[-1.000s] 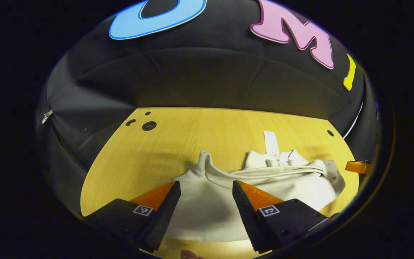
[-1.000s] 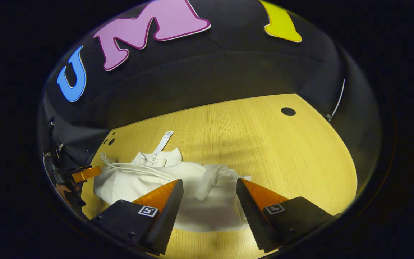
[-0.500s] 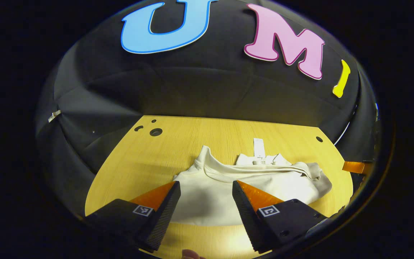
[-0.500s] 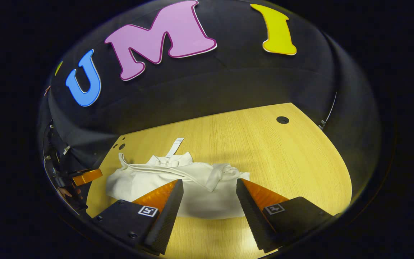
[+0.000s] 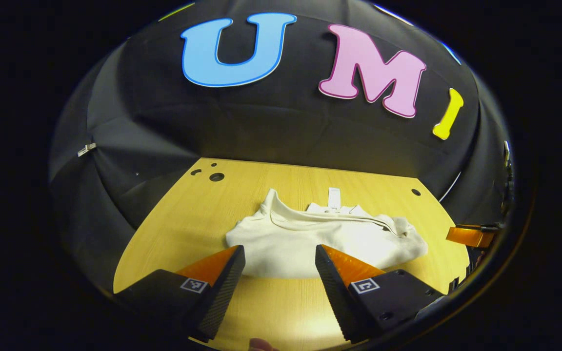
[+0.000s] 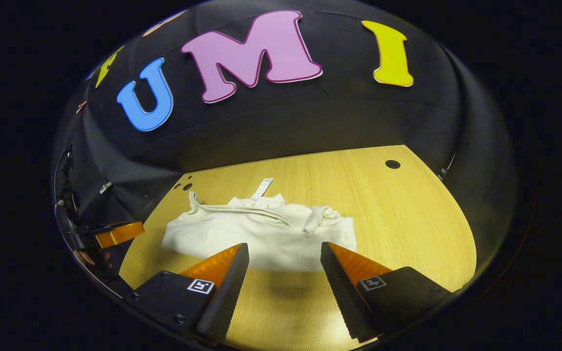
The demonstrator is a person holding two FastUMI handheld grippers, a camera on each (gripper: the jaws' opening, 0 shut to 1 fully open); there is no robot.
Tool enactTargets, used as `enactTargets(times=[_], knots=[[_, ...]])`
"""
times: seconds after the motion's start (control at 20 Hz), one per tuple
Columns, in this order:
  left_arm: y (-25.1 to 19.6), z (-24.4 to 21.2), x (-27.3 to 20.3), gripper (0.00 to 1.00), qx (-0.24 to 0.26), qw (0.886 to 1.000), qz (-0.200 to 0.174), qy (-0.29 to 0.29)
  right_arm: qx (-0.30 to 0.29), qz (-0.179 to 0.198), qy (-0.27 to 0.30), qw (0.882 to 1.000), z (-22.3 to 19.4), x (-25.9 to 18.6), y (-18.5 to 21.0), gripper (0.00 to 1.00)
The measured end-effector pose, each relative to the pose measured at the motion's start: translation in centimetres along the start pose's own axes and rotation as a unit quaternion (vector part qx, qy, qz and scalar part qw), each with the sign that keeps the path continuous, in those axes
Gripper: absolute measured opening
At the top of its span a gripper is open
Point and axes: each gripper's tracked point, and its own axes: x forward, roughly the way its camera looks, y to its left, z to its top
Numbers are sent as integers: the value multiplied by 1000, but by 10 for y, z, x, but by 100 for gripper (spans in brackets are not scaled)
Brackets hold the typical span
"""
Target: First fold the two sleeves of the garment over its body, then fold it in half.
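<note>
A cream garment [image 5: 325,239] lies folded into a compact bundle in the middle of the wooden table [image 5: 183,229], with a white tag [image 5: 333,197] sticking out at its far edge. In the right gripper view the same garment [image 6: 256,236] has a bunched sleeve end [image 6: 317,217] on top at its right. My left gripper [image 5: 280,261] is open and hovers in front of the bundle's near edge, nothing between its fingers. My right gripper [image 6: 285,258] is open too, back from the near edge of the cloth. The other gripper [image 6: 115,234] shows at the far left.
The table has small round holes at its far left [image 5: 216,176] and far right [image 5: 415,192]. Bare wood [image 6: 408,219] stretches to the right of the garment. A fingertip [image 5: 260,345] peeks in at the bottom edge of the left gripper view.
Both grippers have pulled back and up from the garment. Their open fingers, earlier over the cloth, now stand in front of its near edge, and the bundle looks smaller and farther off.
</note>
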Motion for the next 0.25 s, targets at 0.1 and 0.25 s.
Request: enactTargets(times=[0.1, 0.25], knots=[[2, -15, -14, 91, -9, 1000, 1, 6, -5, 9, 5, 1000, -9, -10, 11, 92], [5, -44, -30, 90, -26, 999, 5, 30, -6, 23, 5, 1000, -17, -19, 26, 93]])
